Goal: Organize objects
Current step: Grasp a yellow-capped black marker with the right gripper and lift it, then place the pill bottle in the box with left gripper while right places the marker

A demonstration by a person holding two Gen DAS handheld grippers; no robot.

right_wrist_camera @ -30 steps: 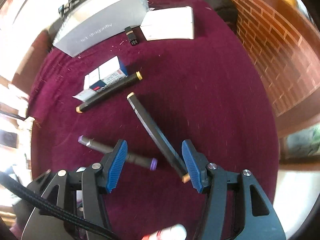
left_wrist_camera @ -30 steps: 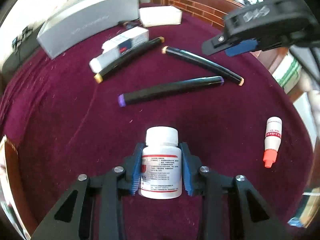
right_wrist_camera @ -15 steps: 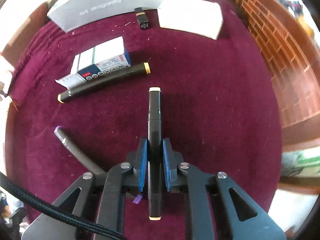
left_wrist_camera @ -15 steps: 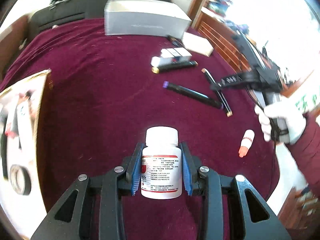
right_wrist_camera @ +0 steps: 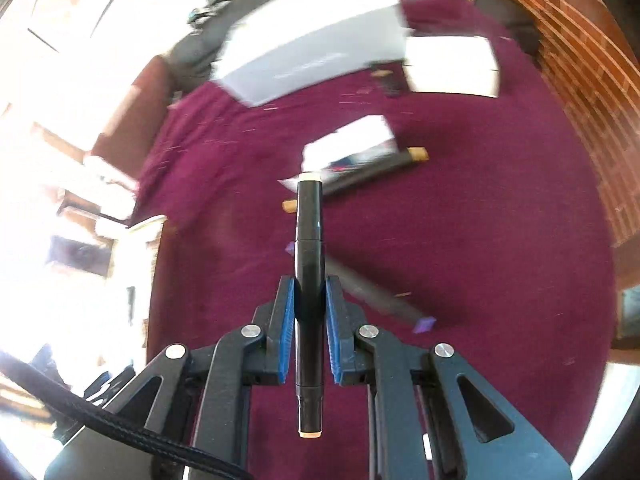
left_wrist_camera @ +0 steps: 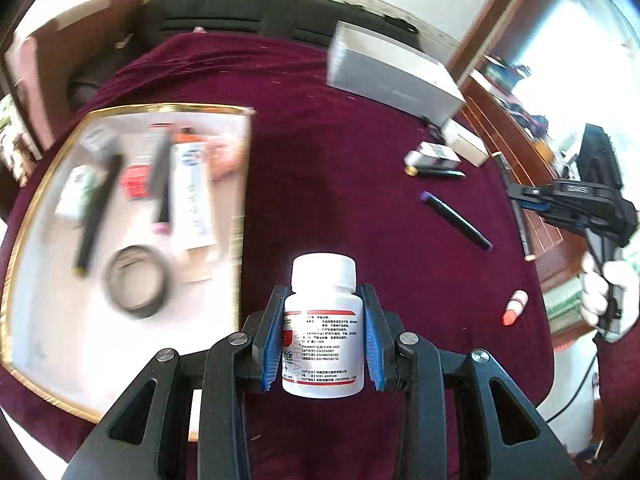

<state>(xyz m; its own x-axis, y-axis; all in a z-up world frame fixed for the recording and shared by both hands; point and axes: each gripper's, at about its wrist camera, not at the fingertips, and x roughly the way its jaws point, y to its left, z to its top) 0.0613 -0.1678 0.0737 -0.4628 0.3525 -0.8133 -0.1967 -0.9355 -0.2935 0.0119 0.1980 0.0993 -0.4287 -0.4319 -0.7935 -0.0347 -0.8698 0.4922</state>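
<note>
Left jaws clamp upright bottle (left_wrist_camera: pixel 323 328); right jaws clamp marker (right_wrist_camera: pixel 308 280) pointing forward.

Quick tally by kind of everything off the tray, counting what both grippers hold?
Markers: 3 (held marker in right gripper, purple-capped marker, yellow-capped marker)
Bottles: 2 (pill bottle in left gripper, dropper bottle)
Boxes: 3 (grey box, white box, small carton)
Small dark item, blurred: 1
Total: 9

Maroon cloth (left_wrist_camera: pixel 320 152) over table; wooden slatted furniture (right_wrist_camera: pixel 580 80) at right; bright, perhaps window (left_wrist_camera: pixel 580 40) light.
</note>
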